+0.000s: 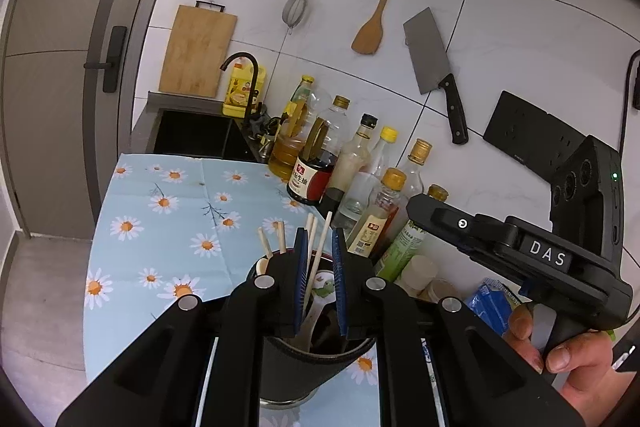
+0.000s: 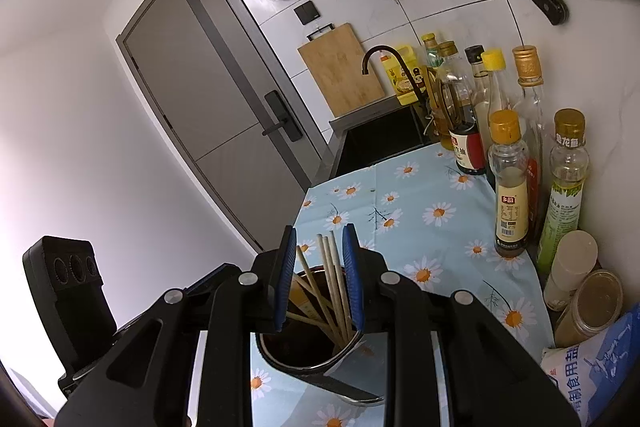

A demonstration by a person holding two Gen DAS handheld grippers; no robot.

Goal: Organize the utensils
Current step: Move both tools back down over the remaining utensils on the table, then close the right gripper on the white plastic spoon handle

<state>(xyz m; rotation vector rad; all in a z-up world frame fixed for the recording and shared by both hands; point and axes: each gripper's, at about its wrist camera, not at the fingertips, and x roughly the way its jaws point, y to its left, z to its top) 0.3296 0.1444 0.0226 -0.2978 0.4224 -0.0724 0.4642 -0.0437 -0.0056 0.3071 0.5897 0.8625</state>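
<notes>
Left gripper (image 1: 319,269) hovers over the utensil holder (image 1: 304,367), jaws spread, chopsticks (image 1: 320,247) and a ceramic spoon (image 1: 316,301) between them untouched. Right gripper (image 2: 319,279) hovers over the same utensil holder (image 2: 296,359), jaws likewise spread. Condiment bottles (image 2: 508,183) stand behind the holder.

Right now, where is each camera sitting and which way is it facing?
Left wrist: sits on the left tongs, looking down over the utensil cup toward the tiled wall, bottles and sink; the right tongs and the right hand show at right.
Right wrist: sits on the right tongs, above the same utensil cup, facing the door and sink; the left device's body shows at lower left.
Shared: cup, chopsticks, daisy tablecloth, cutting board, cleaver.
</notes>
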